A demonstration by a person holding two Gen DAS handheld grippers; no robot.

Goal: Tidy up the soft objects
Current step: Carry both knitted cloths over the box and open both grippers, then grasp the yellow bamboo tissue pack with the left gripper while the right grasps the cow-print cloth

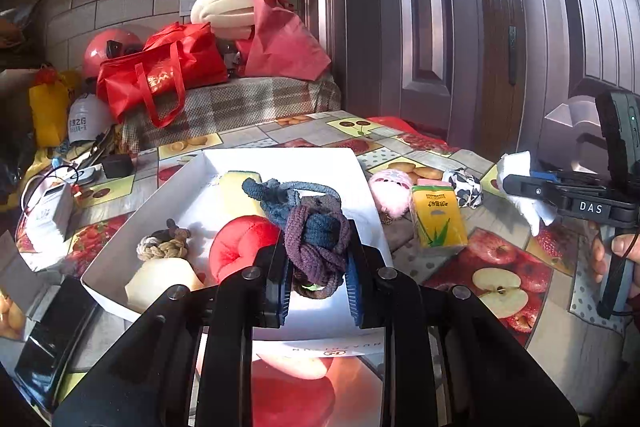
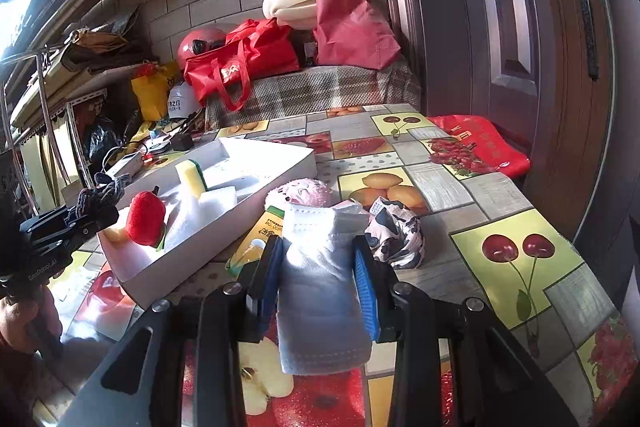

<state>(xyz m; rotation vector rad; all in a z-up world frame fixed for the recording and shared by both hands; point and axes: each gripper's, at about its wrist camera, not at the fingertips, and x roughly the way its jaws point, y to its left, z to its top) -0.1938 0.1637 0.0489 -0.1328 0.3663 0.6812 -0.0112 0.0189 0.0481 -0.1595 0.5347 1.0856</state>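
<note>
My left gripper (image 1: 318, 261) is shut on a knotted blue and purple rope toy (image 1: 316, 239), held above the near end of a white box (image 1: 184, 179). In the box lie a red plush fruit (image 1: 240, 247), a beige rope knot (image 1: 164, 245), a yellow sponge (image 1: 236, 187) and a pale foam piece (image 1: 160, 283). My right gripper (image 2: 318, 251) is shut on a folded white cloth (image 2: 320, 291) above the table. The left gripper (image 2: 86, 217) with the rope toy (image 2: 100, 195) shows at the left of the right wrist view, beside the box (image 2: 224, 239).
On the fruit-print tablecloth (image 2: 460, 187), right of the box, lie a pink plush (image 2: 300, 193), a yellow tissue pack (image 1: 438, 219) and a cow-print cloth (image 2: 396, 235). Red bags (image 1: 160, 75) and a helmet sit on a bench behind. A dark door (image 1: 480, 27) stands at the right.
</note>
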